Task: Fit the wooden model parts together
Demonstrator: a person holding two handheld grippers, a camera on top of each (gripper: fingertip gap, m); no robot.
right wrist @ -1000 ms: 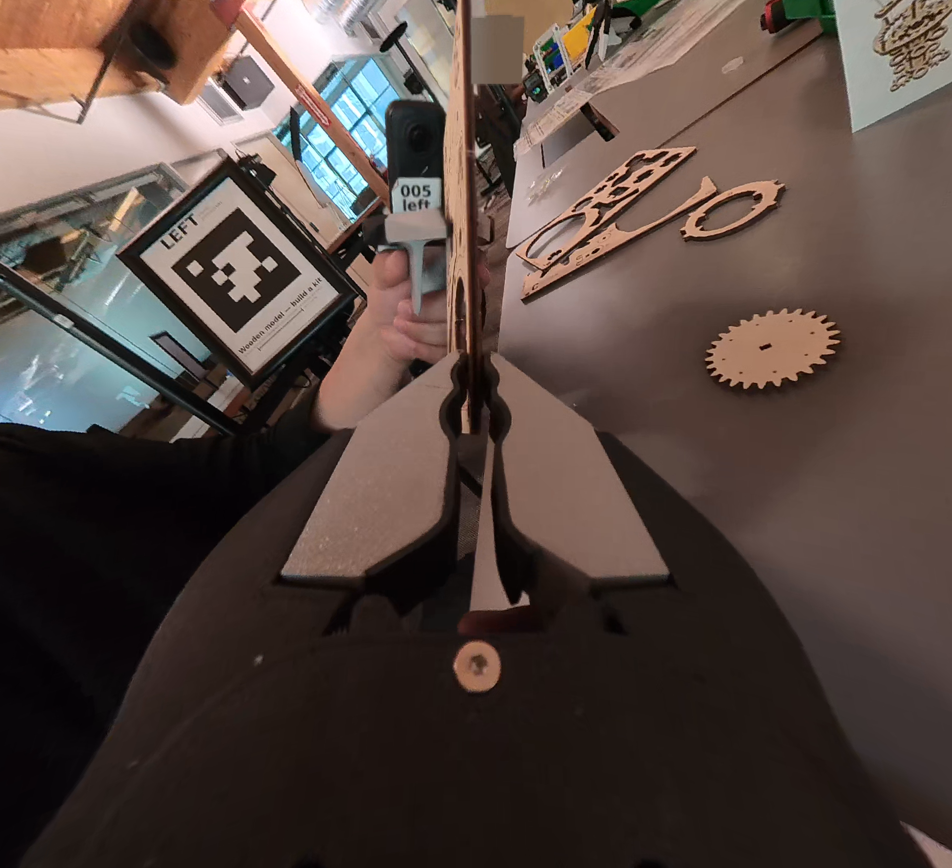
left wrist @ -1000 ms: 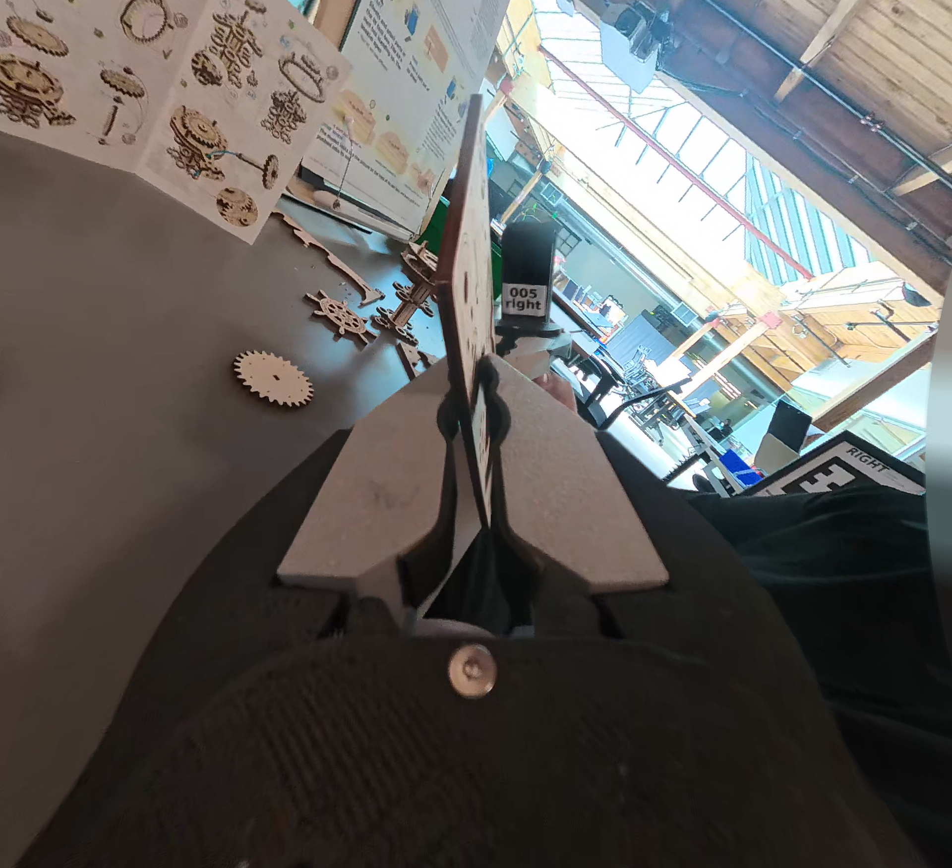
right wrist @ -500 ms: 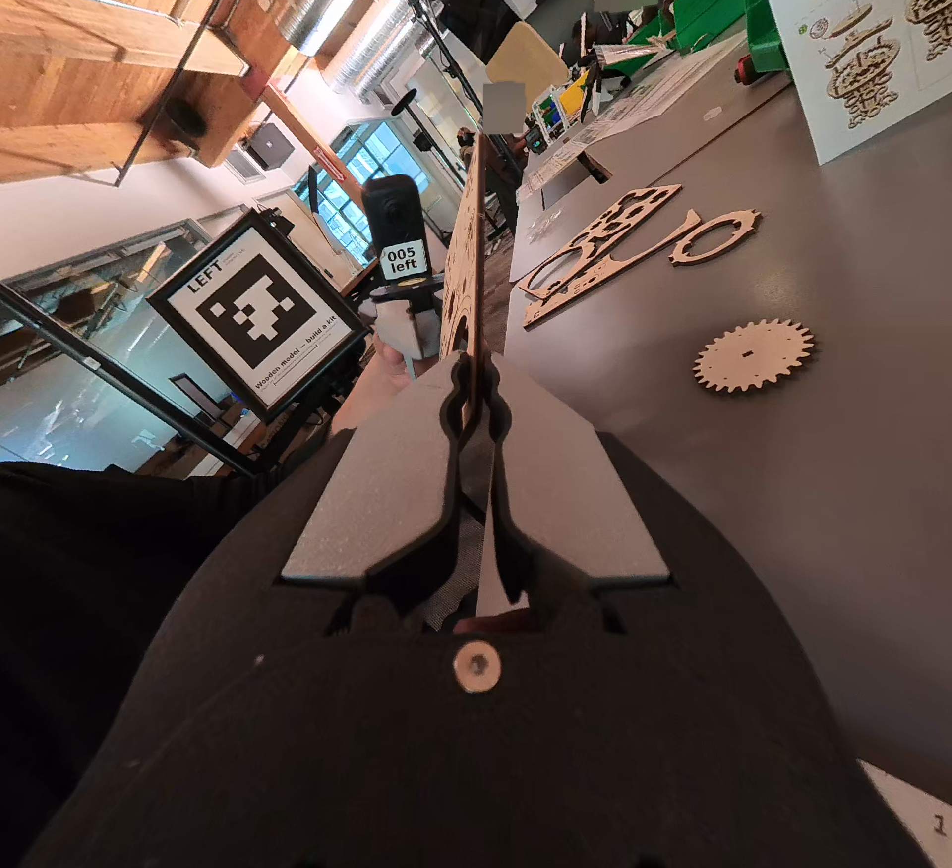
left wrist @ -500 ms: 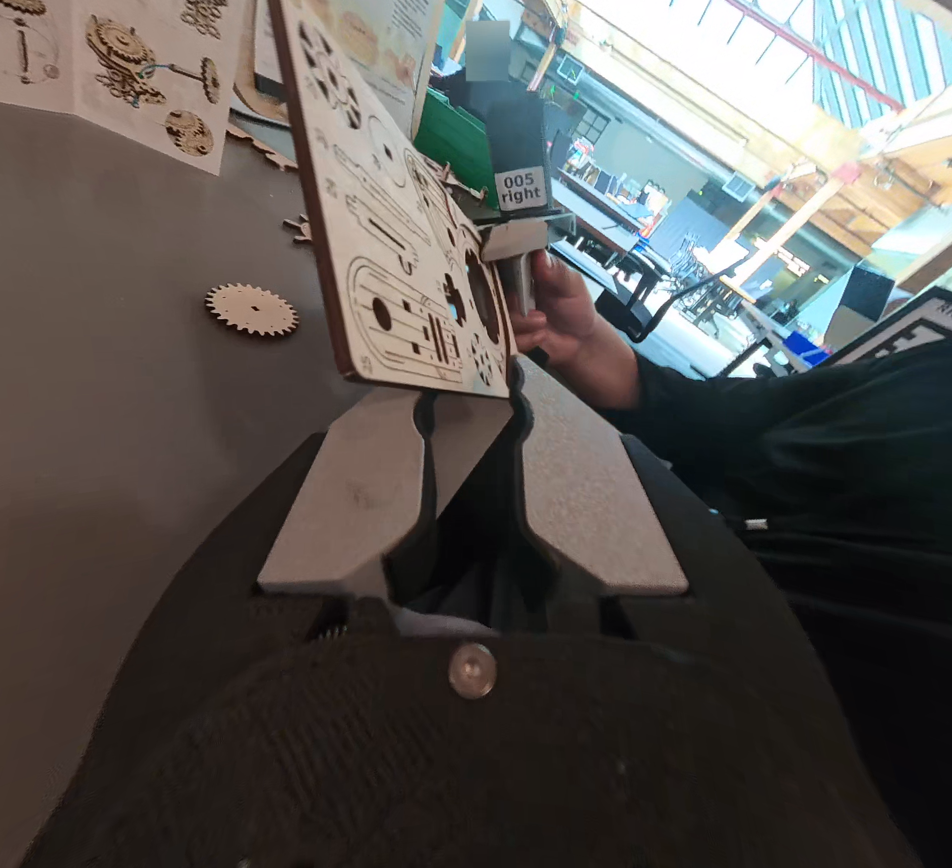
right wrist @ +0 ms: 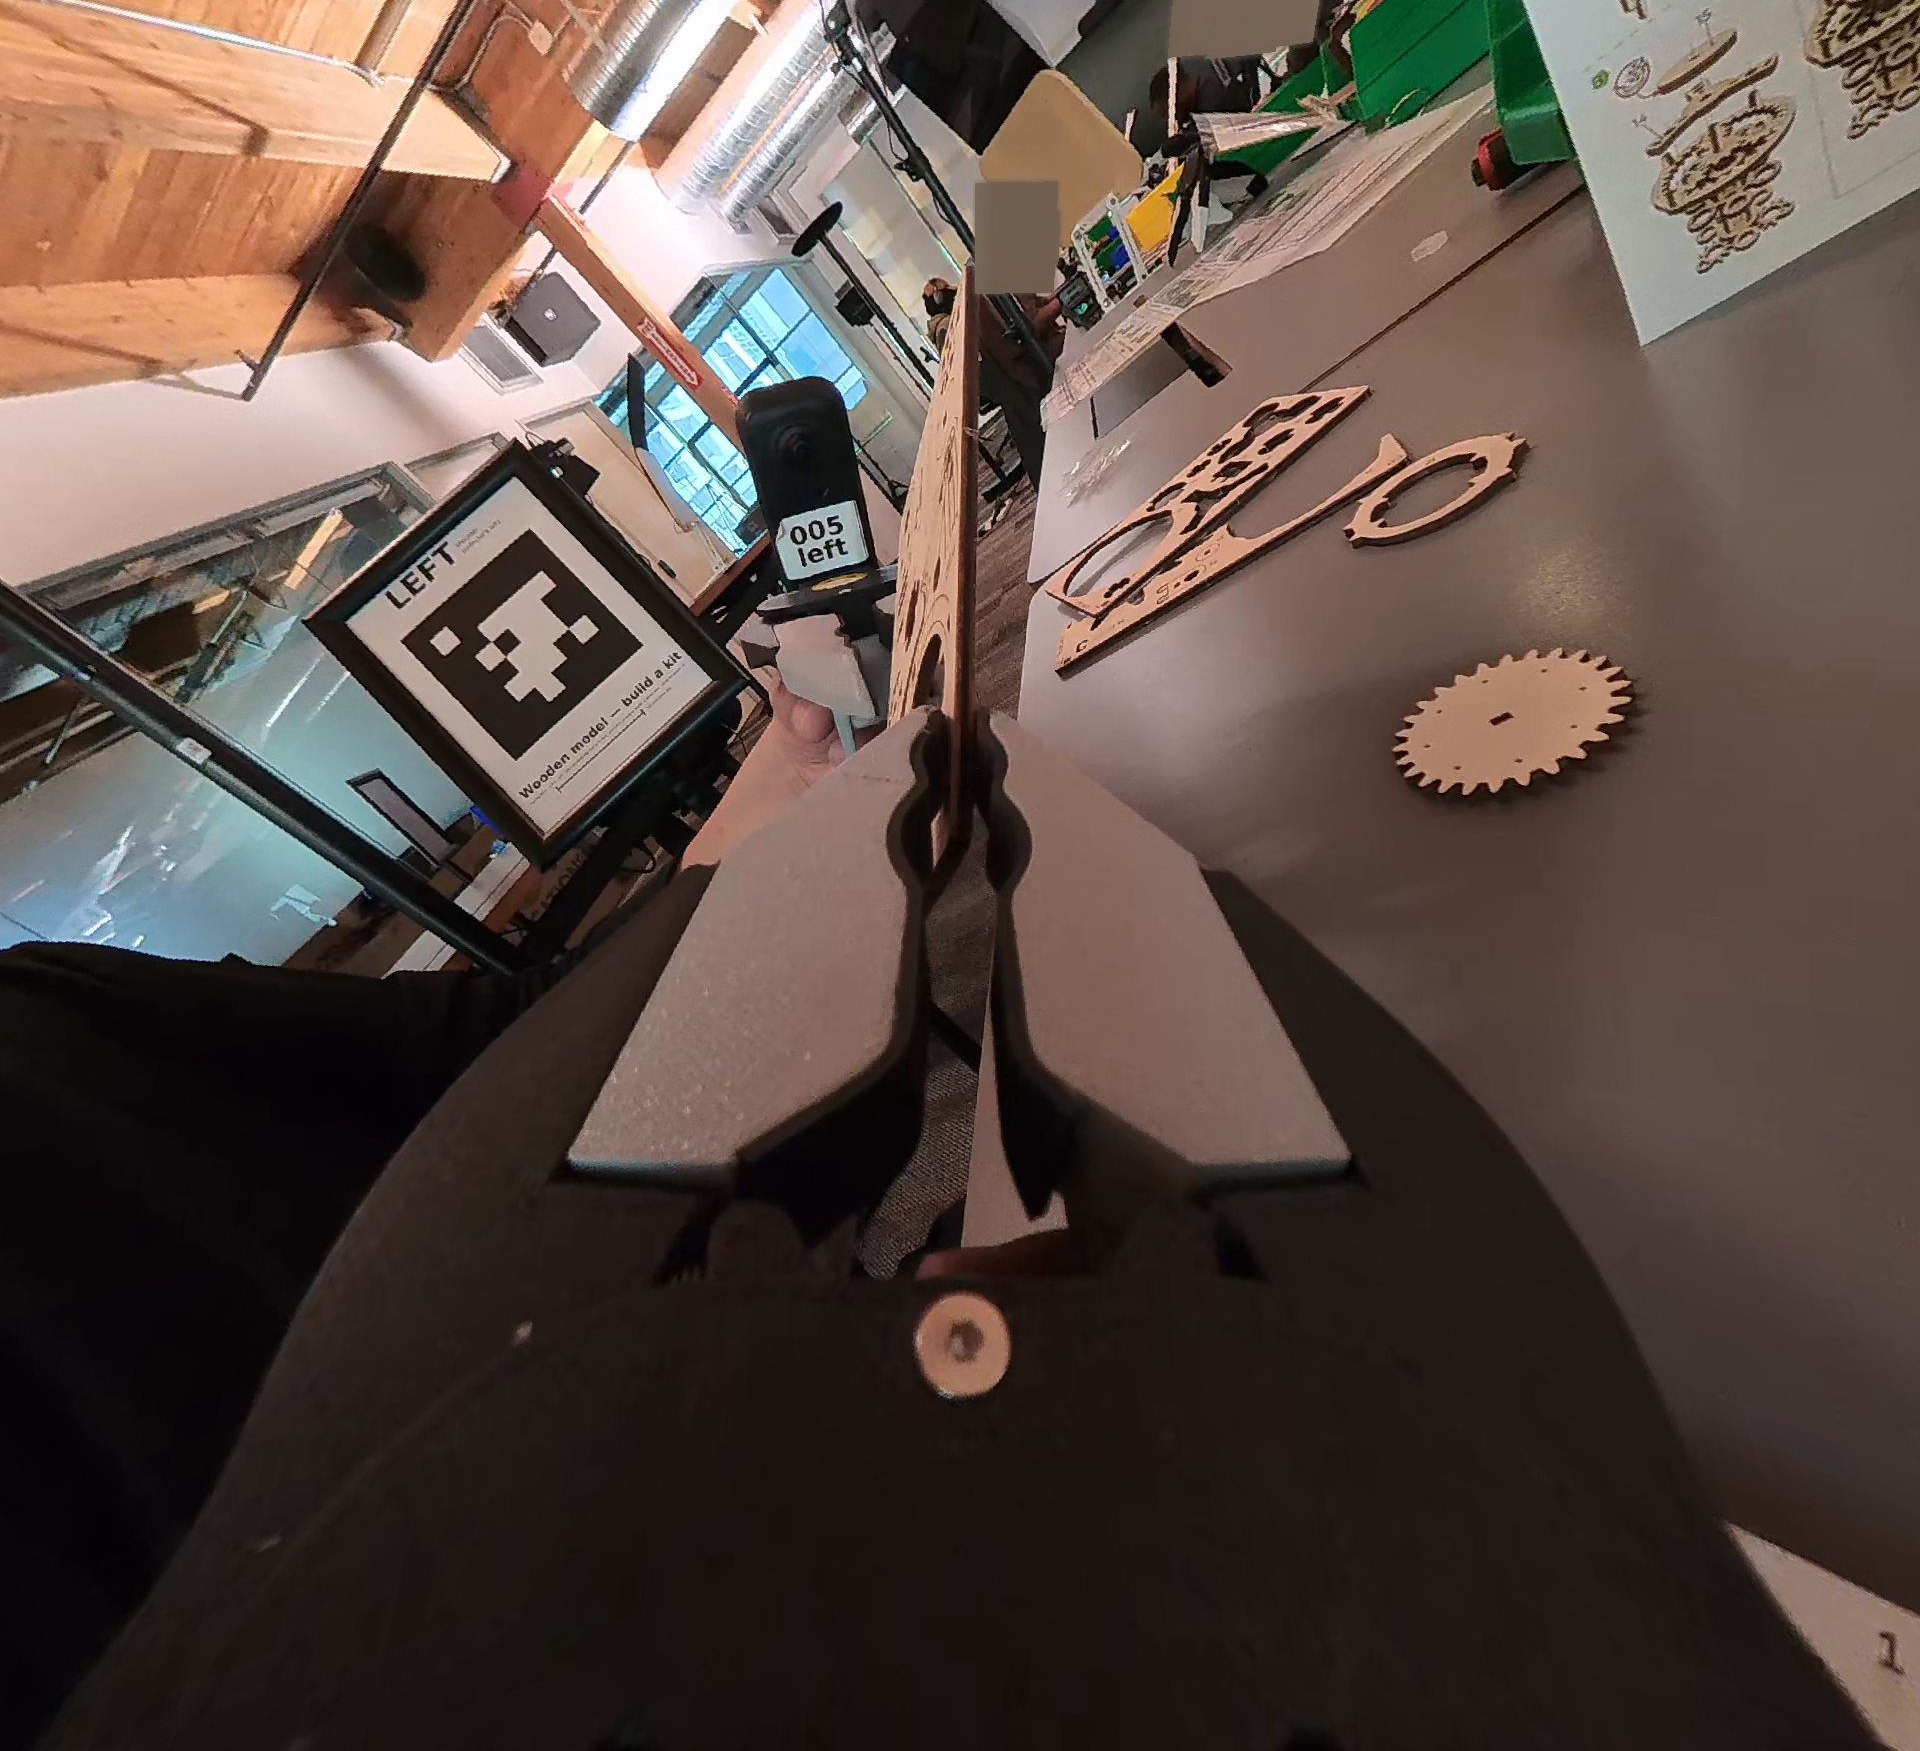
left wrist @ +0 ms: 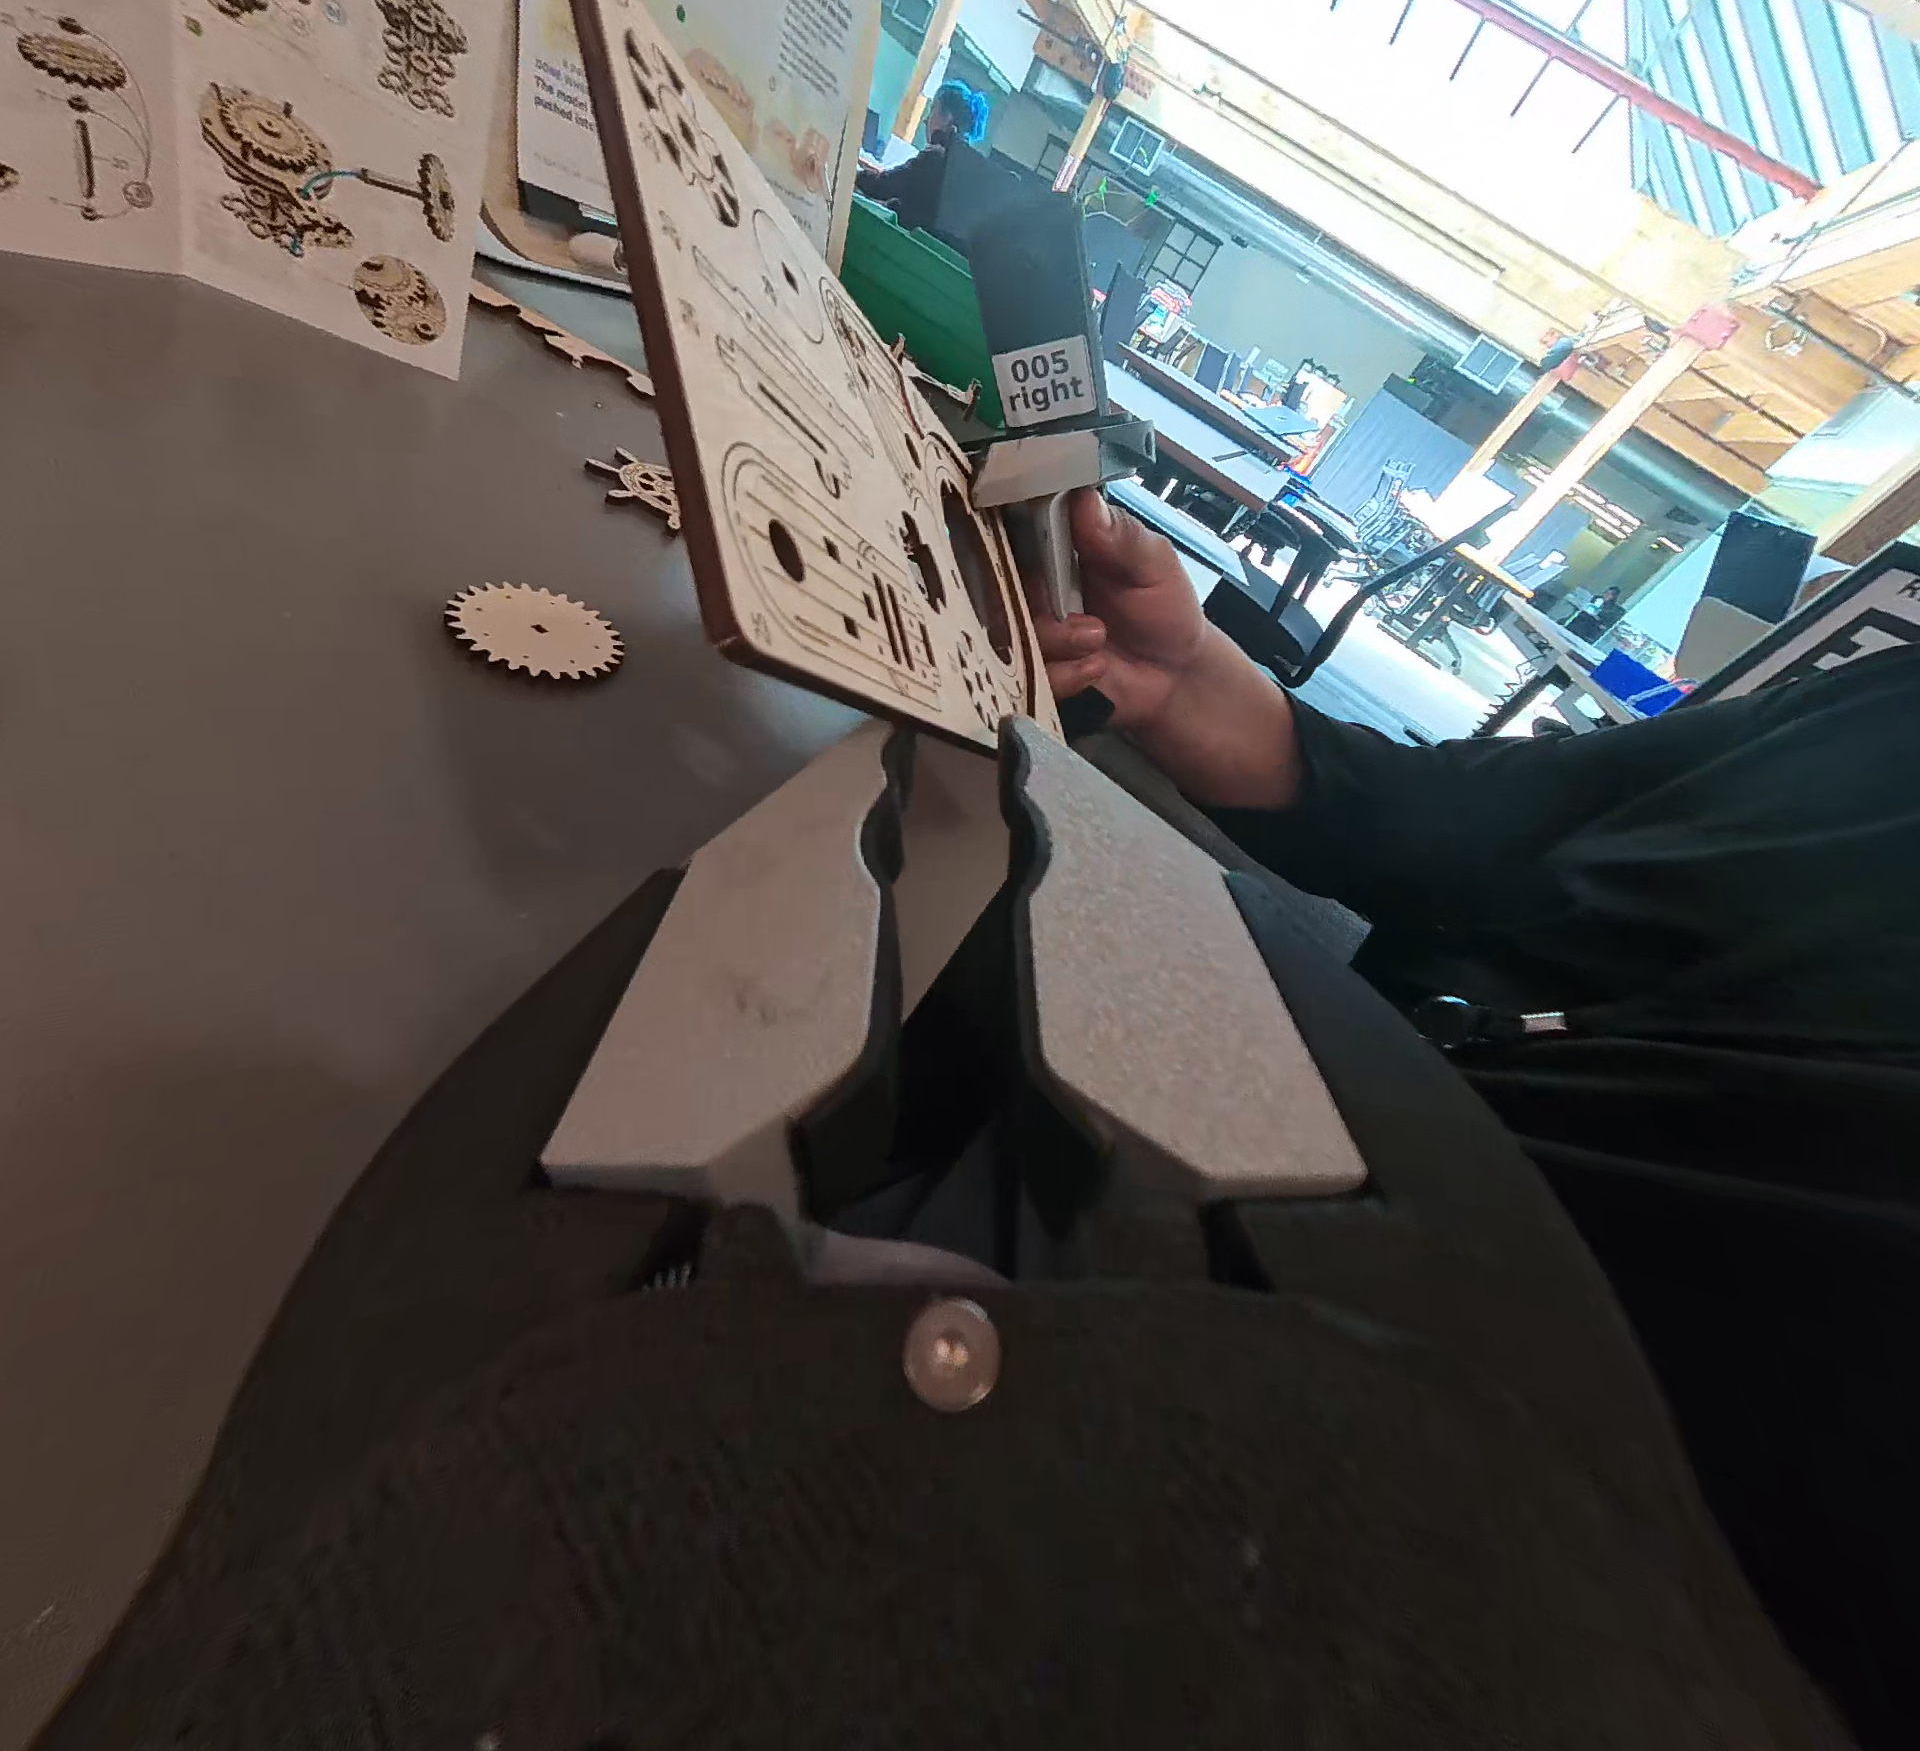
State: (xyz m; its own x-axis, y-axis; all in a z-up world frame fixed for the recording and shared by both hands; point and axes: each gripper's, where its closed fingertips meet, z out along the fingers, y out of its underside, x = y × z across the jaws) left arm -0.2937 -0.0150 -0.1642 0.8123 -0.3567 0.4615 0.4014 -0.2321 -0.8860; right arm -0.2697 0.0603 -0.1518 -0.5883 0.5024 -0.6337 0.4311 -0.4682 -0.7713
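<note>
A laser-cut wooden parts sheet (left wrist: 800, 413) is held up in the air over the grey table (left wrist: 260, 766). My right gripper (right wrist: 961, 735) is shut on one edge of it, so in the right wrist view the sheet (right wrist: 951, 506) shows edge-on. My left gripper (left wrist: 948, 745) is open, with its jaws apart. The sheet's lower corner sits just beyond its tips, and I cannot tell if it touches them. The right gripper's handle (left wrist: 1039, 475) shows behind the sheet, held by a hand. The left gripper (right wrist: 821, 621) shows beyond the sheet in the right wrist view.
A loose wooden gear (left wrist: 535, 631) (right wrist: 1512, 719) lies flat on the table. A ship's-wheel part (left wrist: 644, 486) lies farther back. A spent cut-out sheet (right wrist: 1195, 527) and a ring part (right wrist: 1439, 491) lie nearby. Folded instruction sheets (left wrist: 229, 60) (right wrist: 1766, 39) stand at the back. The table edge is near my body. Some 9 cm of space lies between my two pairs of fingers.
My left gripper has opened and let go of the sheet. It has swung away so the sheet now shows its face. My right gripper has stayed shut on the sheet.
</note>
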